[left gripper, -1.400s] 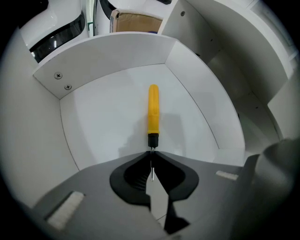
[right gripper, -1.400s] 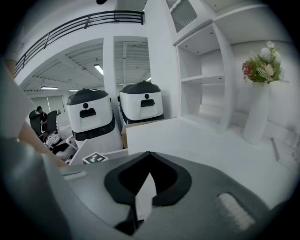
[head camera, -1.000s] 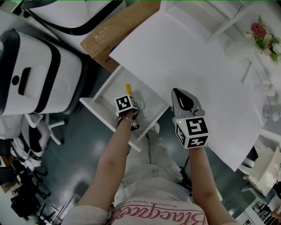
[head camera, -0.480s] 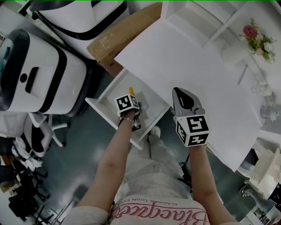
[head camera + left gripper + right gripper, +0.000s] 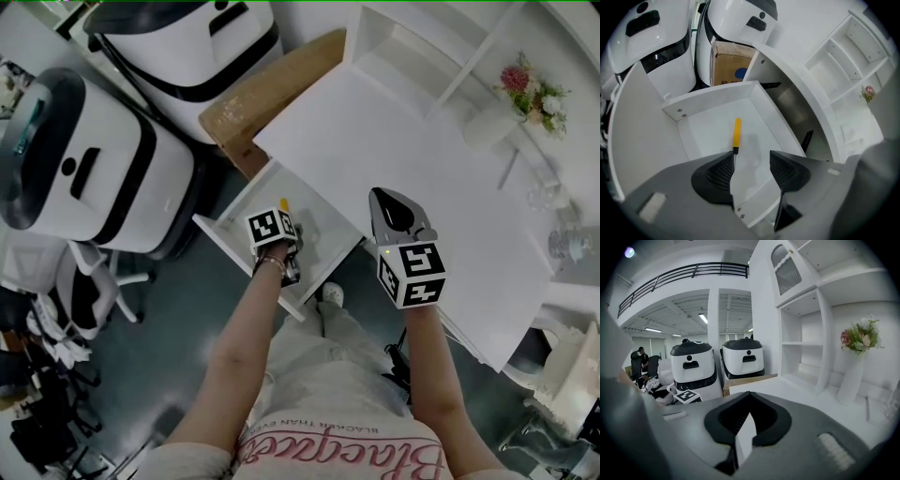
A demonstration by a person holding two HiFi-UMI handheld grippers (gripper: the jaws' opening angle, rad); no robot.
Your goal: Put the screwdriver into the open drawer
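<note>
Cardboard box [image 5: 272, 82] beside white machines [image 5: 89, 173], perhaps robots; flower vase [image 5: 489, 122]

The left claw [image 5: 752, 165] points steeply down at the end of the outstretched left arm [image 5: 246, 323]. Its jaws stand apart, gripping nothing, and have just closed in a little. The right claw [image 5: 746, 394] points forward and slightly downward, jaw tips together.

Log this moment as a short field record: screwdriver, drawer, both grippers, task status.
screwdriver: yellow handle, lying flat on the drawer floor, not gripped
drawer: pulled open below the white table; nothing else seen inside
left gripper: above the drawer, jaws apart, having just opened wide and then eased back a little; nothing between them
right gripper: jaw tips together, empty, by the table's near edge
task status: screwdriver is in the open drawer
</note>
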